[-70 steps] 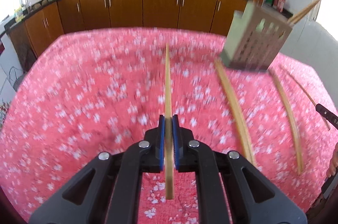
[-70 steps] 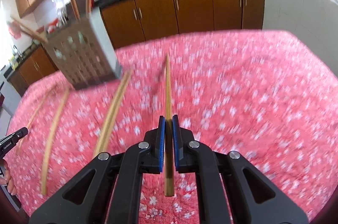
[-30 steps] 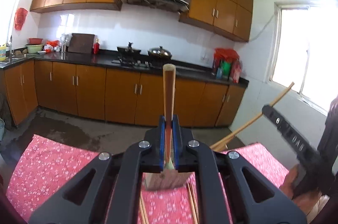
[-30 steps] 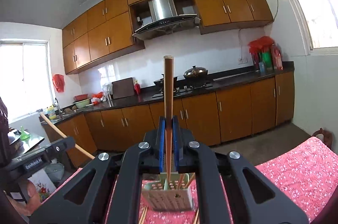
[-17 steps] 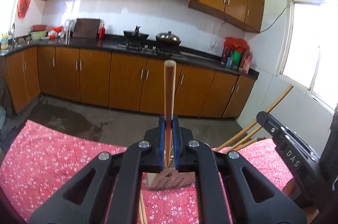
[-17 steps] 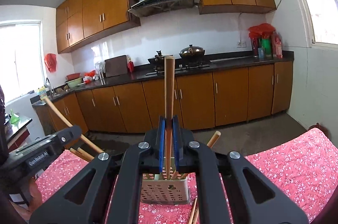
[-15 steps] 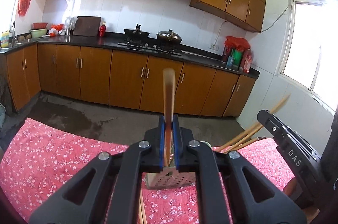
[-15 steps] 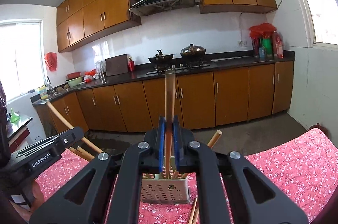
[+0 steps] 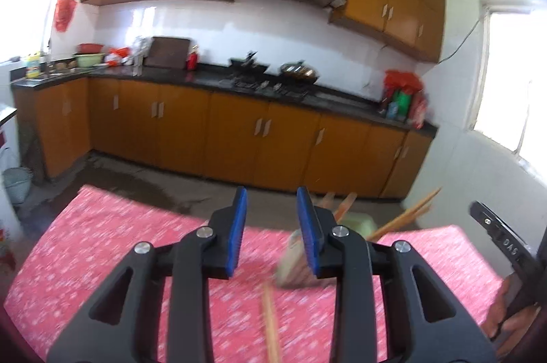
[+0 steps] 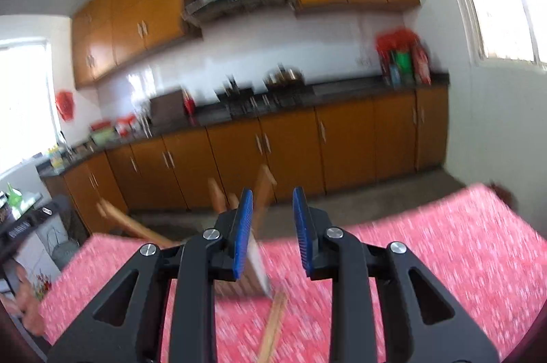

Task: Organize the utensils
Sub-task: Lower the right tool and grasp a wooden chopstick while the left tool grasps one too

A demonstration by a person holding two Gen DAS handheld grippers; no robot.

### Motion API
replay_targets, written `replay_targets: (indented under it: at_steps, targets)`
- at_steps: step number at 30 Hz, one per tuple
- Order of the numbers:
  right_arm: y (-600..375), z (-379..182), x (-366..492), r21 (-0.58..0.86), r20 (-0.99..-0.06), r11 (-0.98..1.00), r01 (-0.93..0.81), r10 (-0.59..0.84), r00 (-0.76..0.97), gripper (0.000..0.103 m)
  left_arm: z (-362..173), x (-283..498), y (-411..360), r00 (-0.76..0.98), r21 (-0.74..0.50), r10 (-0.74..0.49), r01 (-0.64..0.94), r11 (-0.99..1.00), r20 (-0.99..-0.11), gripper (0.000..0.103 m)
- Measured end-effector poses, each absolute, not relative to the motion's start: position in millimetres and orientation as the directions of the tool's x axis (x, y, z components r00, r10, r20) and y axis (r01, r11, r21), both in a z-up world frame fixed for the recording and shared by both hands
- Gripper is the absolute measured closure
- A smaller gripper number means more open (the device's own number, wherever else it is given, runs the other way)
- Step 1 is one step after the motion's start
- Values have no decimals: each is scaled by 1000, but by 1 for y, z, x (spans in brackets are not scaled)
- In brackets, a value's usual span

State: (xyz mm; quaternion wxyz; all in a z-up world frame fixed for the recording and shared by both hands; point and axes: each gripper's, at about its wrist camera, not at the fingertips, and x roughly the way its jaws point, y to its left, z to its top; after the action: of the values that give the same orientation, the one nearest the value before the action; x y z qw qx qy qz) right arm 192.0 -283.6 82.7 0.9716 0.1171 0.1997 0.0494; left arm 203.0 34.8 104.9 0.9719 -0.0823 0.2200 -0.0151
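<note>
My left gripper (image 9: 271, 233) is open and empty above the red flowered tablecloth (image 9: 102, 246). The pale perforated utensil holder (image 9: 294, 263) stands just behind its right finger, with wooden chopsticks (image 9: 403, 216) sticking out of it. One chopstick (image 9: 271, 325) lies on the cloth below. My right gripper (image 10: 273, 229) is open and empty too. The holder (image 10: 254, 274) shows blurred behind its left finger, with chopsticks (image 10: 263, 188) leaning out. Another chopstick (image 10: 273, 328) lies on the cloth in front.
The other gripper and the hand holding it show at the right edge of the left wrist view (image 9: 502, 243) and at the left edge of the right wrist view (image 10: 24, 229). Wooden kitchen cabinets (image 9: 239, 137) and a dark counter run behind the table.
Both grippers were shut on a chopstick held upright over the holder. Both have opened and the chopsticks are gone from the jaws. Both views are swinging away, with motion blur.
</note>
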Motion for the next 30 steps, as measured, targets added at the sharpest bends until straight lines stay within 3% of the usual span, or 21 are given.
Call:
replay_targets:
  at_steps: [4,5,9,17,20,24,30]
  targets:
    - [-285,10,198,228,-587,973,-19,153,795,78,48,200,54,826,-127,-14,-69,990,-564,71]
    - [-281,-12,198,239,-639,970,-32,183,747,83,29,200,58,796,-118,-3,-86,989,-605,71]
    - [-256,-69,192,281,-740,956,-83,271,615,87,-20,196,60,714,-124,-22,-91,988,-700,72]
    - [-229,-103,191,263,-800,957,-125,288,526,87,-66,182,31,627,-164,-126,-3,986,-769,72]
    - [-229,-106,192,220,-810,970,-108,243,533,94,-71,181,21,606,-181,-164,34,983,-778,72]
    - [-245,-105,195,176,-813,984,-27,161,560,95,-75,180,10,584,-197,-201,71,978,-786,76]
    - [-261,-105,195,184,-811,983,-7,156,563,95,-89,181,-1,544,-177,-201,98,979,-814,83]
